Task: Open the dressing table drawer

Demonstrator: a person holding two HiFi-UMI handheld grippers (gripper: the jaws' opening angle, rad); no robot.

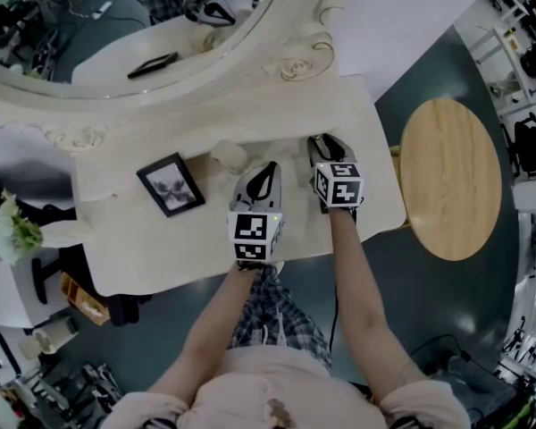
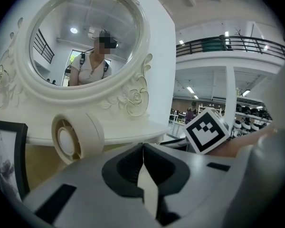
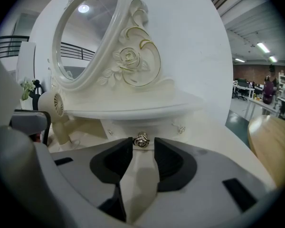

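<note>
Now we hold both grippers over the right half of the white dressing table (image 1: 152, 262), side by side and pointing toward the oval mirror (image 1: 116, 25) at its back edge. Our right gripper (image 3: 143, 142) has its jaws standing narrow, with a slim gap between them. The small rose-shaped metal knob (image 3: 141, 139) sits right at that gap, between the two tips. The left tip looks to be against it, while a sliver of space shows at the right tip, so we do not see the pads pressing on it. That knob belongs to the drawer (image 3: 165, 127), a shallow pale front tucked under the shelf (image 3: 133, 109) at the mirror's foot, at the back of the tabletop toward its right edge. The drawer looks pushed fully in beneath the shelf, and from the head view it is hidden under it. Our left gripper (image 2: 143, 147) has its jaws together, tips meeting, with nothing between them. It is just left of the right one and nearer the front edge. Ahead of it a cream hair dryer (image 2: 75, 137) lies on the tabletop near the mirror's base. A black picture frame (image 1: 171, 184) sits further left, about midway between the back and front edges. Beyond the table's right edge stands a round wooden stool (image 1: 451, 177), and off the left edge is a bunch of white flowers (image 1: 13, 226).
</note>
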